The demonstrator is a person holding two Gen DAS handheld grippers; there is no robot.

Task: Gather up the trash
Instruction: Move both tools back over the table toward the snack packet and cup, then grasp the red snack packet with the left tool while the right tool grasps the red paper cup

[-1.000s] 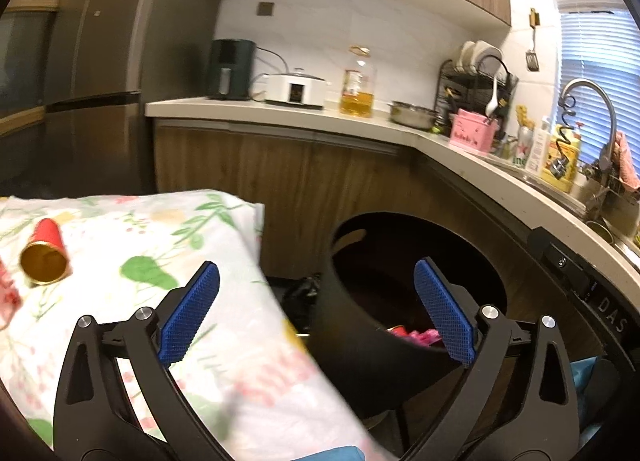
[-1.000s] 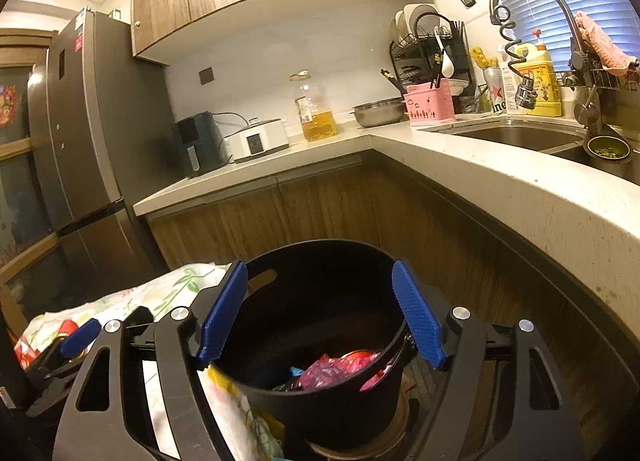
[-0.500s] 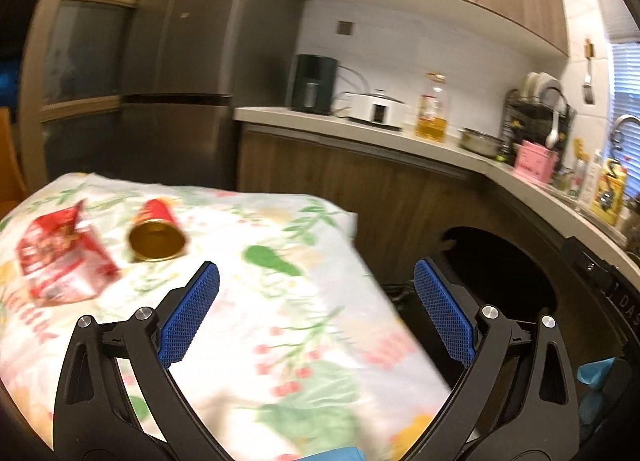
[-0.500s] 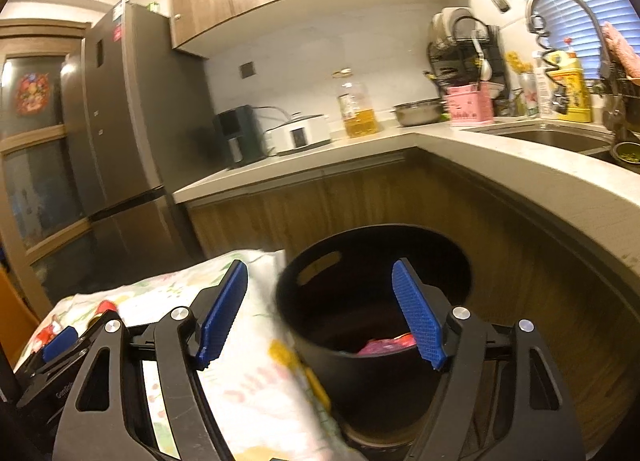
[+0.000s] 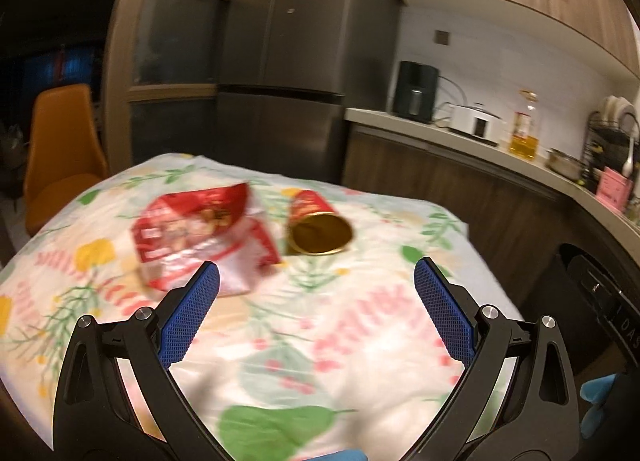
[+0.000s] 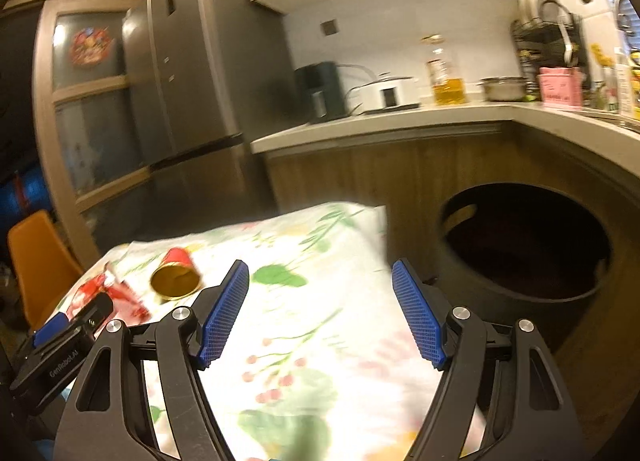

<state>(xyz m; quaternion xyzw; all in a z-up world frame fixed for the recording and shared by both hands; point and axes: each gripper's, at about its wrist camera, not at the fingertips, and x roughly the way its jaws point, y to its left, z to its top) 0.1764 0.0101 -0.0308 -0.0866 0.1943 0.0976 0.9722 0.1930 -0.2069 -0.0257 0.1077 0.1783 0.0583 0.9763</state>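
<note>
A red paper cup [image 5: 316, 225] lies on its side on the floral tablecloth [image 5: 360, 325], its gold mouth facing me. A crumpled red and white snack bag [image 5: 200, 237] lies just left of it. My left gripper [image 5: 316, 313] is open and empty, above the cloth in front of both. My right gripper [image 6: 320, 313] is open and empty over the cloth's right part. The cup [image 6: 176, 277] and bag [image 6: 108, 293] lie to its left. The black trash bin [image 6: 528, 253] stands to its right, beside the table.
An orange chair [image 5: 60, 149] stands left of the table. A dark fridge [image 5: 280, 61] is behind it. The kitchen counter [image 6: 400, 121] with appliances, an oil bottle and a dish rack runs along the back and right. The left gripper's body [image 6: 60, 353] shows at the right view's lower left.
Both grippers have swung left, away from the trash bin and toward the table. The cup and bag have come into the middle of the left wrist view. Both stay open.
</note>
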